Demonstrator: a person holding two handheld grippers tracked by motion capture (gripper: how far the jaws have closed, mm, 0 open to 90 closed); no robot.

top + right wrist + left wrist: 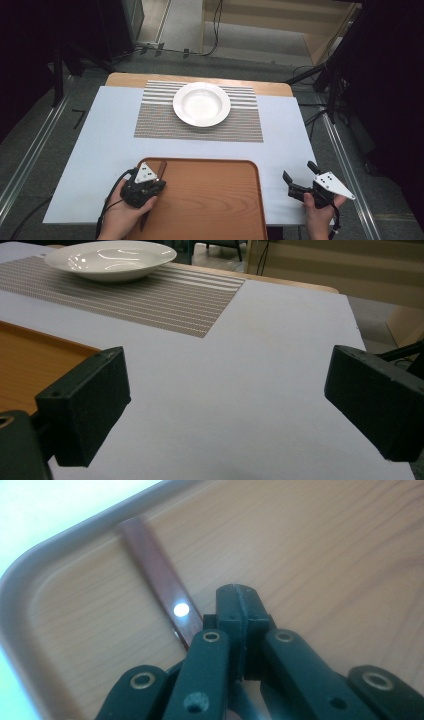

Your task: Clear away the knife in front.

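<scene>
Left gripper (240,597) sits nearest the lens in its own view: jaws pressed together, nothing between the tips. Just beside them on the tray floor lies a thin reddish-brown stick (160,582), glossy, with a light spot on it. It runs diagonally toward the tray's rounded corner. The stick passes under the gripper linkage, so its near end is hidden; can't tell what the object is exactly.

High view: left gripper (159,176) hovers over the near-left corner of the wooden tray (215,200), held in the left hand (127,212). The stick (162,169) pokes out past the gripper toward the tray's far rim.

Right gripper (298,176) is well apart from the tray, near the counter's right edge, held in the right hand (317,212). Jaws spread wide, empty. Its own view shows both black pads with bare counter (260,365) between them.

White bowl (201,104) stands on a striped grey placemat (240,125) at the far middle of the counter, well apart from both grippers. Bowl looks empty.
</scene>
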